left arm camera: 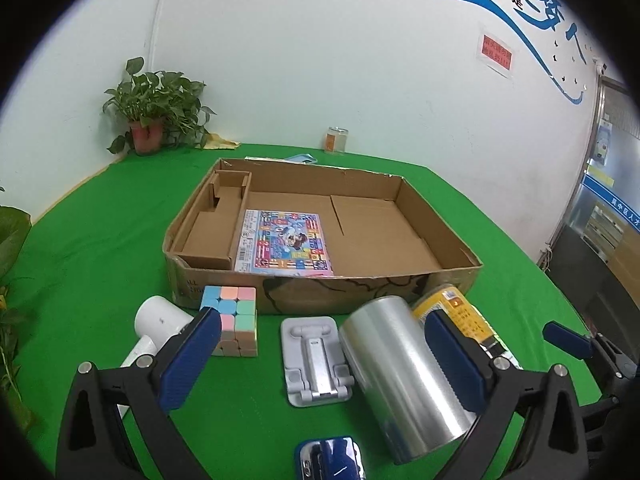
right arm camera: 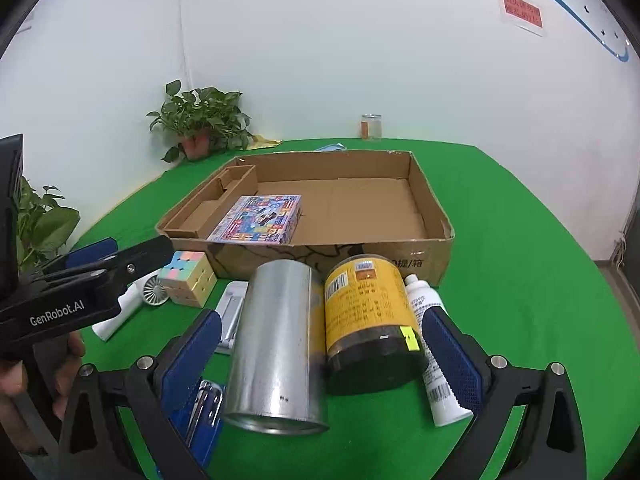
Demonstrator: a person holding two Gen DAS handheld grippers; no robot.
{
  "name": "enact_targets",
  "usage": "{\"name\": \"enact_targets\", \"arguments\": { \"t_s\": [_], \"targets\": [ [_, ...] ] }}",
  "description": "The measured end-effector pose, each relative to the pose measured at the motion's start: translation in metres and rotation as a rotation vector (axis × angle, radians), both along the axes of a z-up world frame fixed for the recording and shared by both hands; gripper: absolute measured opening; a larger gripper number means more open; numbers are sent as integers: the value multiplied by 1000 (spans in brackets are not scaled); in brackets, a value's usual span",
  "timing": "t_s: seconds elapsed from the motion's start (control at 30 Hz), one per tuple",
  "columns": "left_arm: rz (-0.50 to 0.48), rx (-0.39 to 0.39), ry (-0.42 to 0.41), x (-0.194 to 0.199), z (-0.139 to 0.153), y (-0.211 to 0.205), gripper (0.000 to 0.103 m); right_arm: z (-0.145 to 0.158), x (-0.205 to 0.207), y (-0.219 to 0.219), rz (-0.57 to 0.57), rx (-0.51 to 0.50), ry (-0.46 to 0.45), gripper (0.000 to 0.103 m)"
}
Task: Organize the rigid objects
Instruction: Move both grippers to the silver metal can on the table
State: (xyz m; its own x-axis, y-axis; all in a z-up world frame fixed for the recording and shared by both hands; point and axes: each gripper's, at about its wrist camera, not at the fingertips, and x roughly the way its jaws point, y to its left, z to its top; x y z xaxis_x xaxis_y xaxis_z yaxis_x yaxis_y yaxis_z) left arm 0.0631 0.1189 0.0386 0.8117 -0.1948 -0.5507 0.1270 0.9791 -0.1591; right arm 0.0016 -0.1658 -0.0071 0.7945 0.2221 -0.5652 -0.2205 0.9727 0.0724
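My left gripper (left arm camera: 322,320) stands open over the green table, nothing between its pads. Below and ahead of it lie a pastel cube (left arm camera: 234,320), a white hand fan (left arm camera: 160,320), a grey phone stand (left arm camera: 316,360), a silver tin (left arm camera: 404,372) on its side and a blue stapler (left arm camera: 332,460). My right gripper (right arm camera: 322,318) is open too, its pads flanking the silver tin (right arm camera: 276,344) and a yellow-labelled jar (right arm camera: 368,312) without touching them. A white bottle (right arm camera: 432,344) lies by its right pad. The cardboard box (right arm camera: 432,200) behind holds one colourful flat box (right arm camera: 260,220).
A potted plant (left arm camera: 152,120) and a small glass jar (left arm camera: 336,140) stand at the table's back edge by the white wall. More leaves (right arm camera: 44,224) hang at the left. A hand (right arm camera: 16,380) holds the left gripper's handle. Green cloth lies bare to the right of the box.
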Motion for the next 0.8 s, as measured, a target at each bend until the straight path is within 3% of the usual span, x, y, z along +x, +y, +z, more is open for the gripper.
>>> {"name": "enact_targets", "arguments": {
  "t_s": [0.07,0.13,0.17,0.2,0.27,0.33,0.37,0.4,0.5,0.7,0.8],
  "targets": [
    [-30,-22,9,-3,-1,-2,100,1,0,-1,6,0,6,99],
    [-62,-49,9,-6,-2,-4,63,0,0,-2,19,8,27,90],
    [-76,-52,22,-7,-4,-8,9,-3,0,-2,33,21,45,88],
    [-90,-52,50,-5,-7,-11,5,-4,2,-2,42,32,57,85],
    [-85,-66,50,-7,-10,-13,5,-9,2,-4,54,48,81,85],
    [-56,-12,37,-11,-11,-18,27,-14,0,-6,61,69,91,85],
    [-50,9,51,-11,-12,-21,71,-16,-1,-7,62,72,98,85],
    [-56,18,69,-11,-14,-22,98,-21,-1,-8,58,73,113,85],
    [-98,-59,61,-15,-19,-19,99,-34,2,-14,65,111,160,85],
    [-155,-201,213,3,-37,-17,99,-72,25,-25,87,290,350,80],
    [-159,-246,253,8,-44,-16,99,-81,33,-21,111,327,393,80]
  ]
}}
